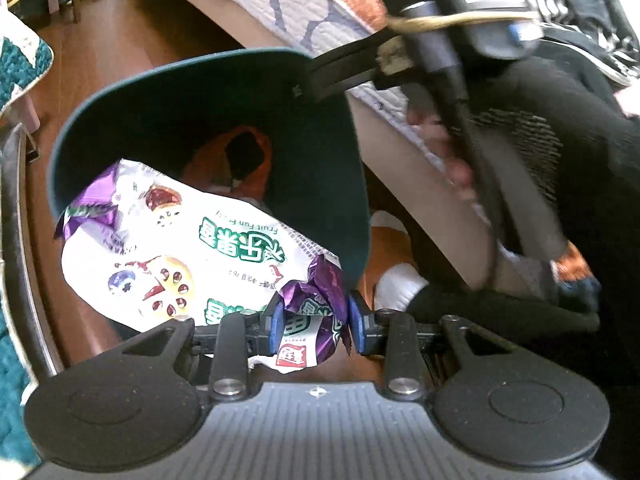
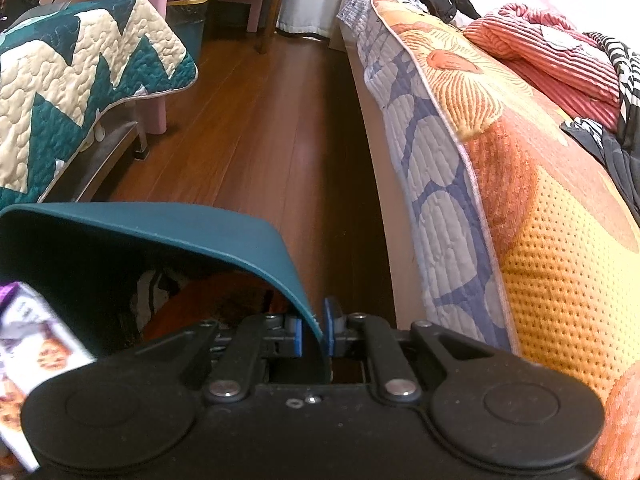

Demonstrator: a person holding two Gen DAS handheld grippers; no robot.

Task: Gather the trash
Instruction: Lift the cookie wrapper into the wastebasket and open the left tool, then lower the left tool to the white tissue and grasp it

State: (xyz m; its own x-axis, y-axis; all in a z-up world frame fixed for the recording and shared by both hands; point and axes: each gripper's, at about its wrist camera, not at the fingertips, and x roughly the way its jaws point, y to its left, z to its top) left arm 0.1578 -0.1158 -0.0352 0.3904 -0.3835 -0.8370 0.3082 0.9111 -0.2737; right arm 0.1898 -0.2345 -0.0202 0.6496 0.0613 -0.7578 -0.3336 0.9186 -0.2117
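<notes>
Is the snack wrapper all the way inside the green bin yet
Not yet. The snack wrapper is partly in, draped over the green bin rim, its twisted end pinched in the left gripper.

Wrapper [image 1: 192,248] lies across the bin [image 1: 332,152] mouth, bed [image 2: 500,184] right.

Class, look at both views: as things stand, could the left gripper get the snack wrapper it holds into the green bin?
Probably yes. The left gripper pinches the wrapper right at the bin mouth, which the right gripper holds open by its rim; nothing blocks the opening.

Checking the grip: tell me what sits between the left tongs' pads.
In the left wrist view, the crumpled purple end of the snack wrapper is pinched between the left tongs, at the rim of the teal bin.
</notes>
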